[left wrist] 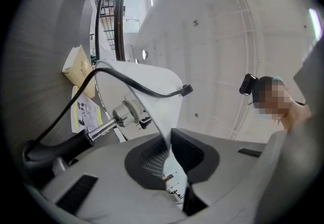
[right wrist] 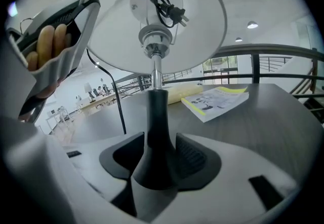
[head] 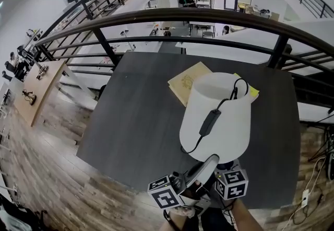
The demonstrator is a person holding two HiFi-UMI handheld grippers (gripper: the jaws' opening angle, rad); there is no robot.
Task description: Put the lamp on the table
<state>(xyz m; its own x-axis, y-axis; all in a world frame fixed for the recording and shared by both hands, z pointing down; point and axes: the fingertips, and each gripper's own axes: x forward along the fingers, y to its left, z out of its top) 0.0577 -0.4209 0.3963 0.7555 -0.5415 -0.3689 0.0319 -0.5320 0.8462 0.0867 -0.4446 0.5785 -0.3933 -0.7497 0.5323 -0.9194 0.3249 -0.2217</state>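
Observation:
The lamp has a white shade (head: pixel 219 115), a chrome socket (left wrist: pixel 129 112) and a black stem (right wrist: pixel 157 116). It stands upright over the near right part of the dark table (head: pixel 141 115); whether its foot rests on the table is hidden. A black cord with a switch (head: pixel 210 122) hangs over the shade, and its plug (right wrist: pixel 169 7) lies inside. My left gripper (left wrist: pixel 169 159) is shut on the shade's lower rim (left wrist: pixel 152 86). My right gripper (right wrist: pixel 157 162) is shut on the flared black stem. Both grippers (head: pixel 206 167) (head: pixel 225 168) sit at the table's near edge.
A tan book (head: pixel 188 81) and a yellow-edged booklet (right wrist: pixel 215 101) lie on the table just behind the lamp. A dark railing (head: pixel 209 15) curves round the table's far side, with a drop to a lower floor beyond. Wooden floor (head: pixel 62 183) lies to the left.

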